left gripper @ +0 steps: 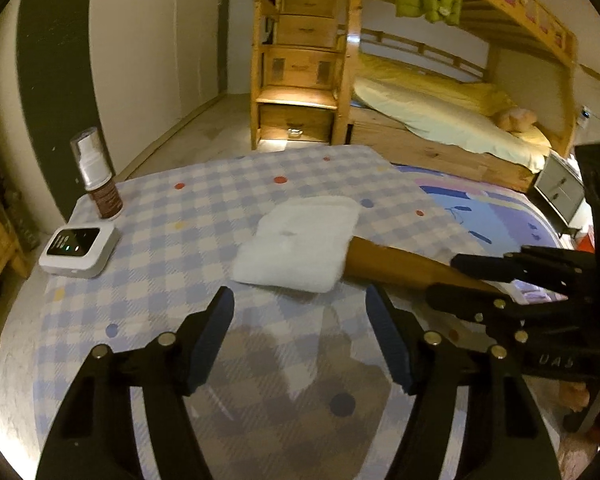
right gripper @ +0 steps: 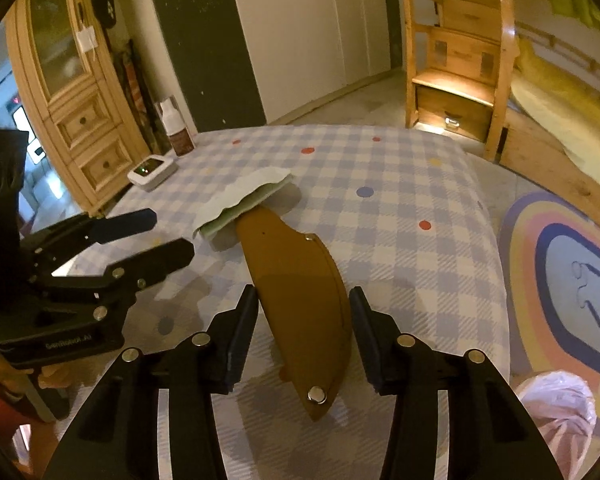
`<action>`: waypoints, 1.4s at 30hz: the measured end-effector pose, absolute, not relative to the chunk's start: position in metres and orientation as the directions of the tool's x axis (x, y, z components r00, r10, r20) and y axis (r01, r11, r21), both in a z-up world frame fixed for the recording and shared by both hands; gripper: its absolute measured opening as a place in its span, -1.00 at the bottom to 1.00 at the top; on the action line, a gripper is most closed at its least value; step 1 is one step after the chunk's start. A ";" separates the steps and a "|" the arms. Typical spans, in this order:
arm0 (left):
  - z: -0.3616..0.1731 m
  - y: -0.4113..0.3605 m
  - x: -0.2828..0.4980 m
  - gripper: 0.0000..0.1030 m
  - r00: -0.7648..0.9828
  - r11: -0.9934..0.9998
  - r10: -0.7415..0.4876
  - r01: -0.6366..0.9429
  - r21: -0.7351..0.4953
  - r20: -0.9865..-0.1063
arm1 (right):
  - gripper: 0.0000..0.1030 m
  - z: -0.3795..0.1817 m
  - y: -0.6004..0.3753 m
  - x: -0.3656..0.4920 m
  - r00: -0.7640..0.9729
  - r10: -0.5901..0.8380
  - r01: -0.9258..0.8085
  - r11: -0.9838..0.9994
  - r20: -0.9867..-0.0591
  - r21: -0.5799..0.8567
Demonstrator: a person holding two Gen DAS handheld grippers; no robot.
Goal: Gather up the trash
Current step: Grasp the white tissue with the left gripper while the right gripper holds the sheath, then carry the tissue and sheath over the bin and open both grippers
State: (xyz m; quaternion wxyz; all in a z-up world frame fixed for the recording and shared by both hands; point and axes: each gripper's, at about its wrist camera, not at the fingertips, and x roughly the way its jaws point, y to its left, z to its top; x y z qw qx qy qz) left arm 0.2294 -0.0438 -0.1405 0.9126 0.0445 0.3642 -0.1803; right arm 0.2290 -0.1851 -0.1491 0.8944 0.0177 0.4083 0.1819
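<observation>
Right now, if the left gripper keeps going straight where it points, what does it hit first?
Most likely the folded white tissue on the checked tablecloth; the left gripper has nothing between its fingers, though depth is uncertain.

Blue-checked tablecloth [left gripper: 204, 208], white tissue [left gripper: 300, 248], brown tongs [right gripper: 296, 300]

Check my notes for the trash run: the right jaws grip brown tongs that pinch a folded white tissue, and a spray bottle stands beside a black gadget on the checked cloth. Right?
One slip: the gadget is white with a dark screen, as the left wrist view shows. The rest holds: right gripper on the tongs, tissue pinched, spray bottle beside it.
</observation>
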 end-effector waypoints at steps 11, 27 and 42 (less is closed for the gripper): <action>-0.148 -0.059 0.253 -0.34 0.638 0.910 -0.263 0.414 0.034 -0.723 | -0.09 -0.144 -0.189 0.227 0.596 0.362 -0.326 0.925 -0.717 0.196; -0.119 -0.053 0.204 -1.00 0.608 0.895 -0.370 0.436 -0.095 -0.703 | -0.10 -0.124 -0.200 0.183 0.644 0.260 -0.227 0.963 -0.719 0.145; -0.099 -0.149 0.112 -1.00 0.564 0.796 -0.470 0.603 -0.050 -0.679 | -0.10 -0.108 -0.275 0.067 0.719 0.069 0.034 0.990 -0.692 0.134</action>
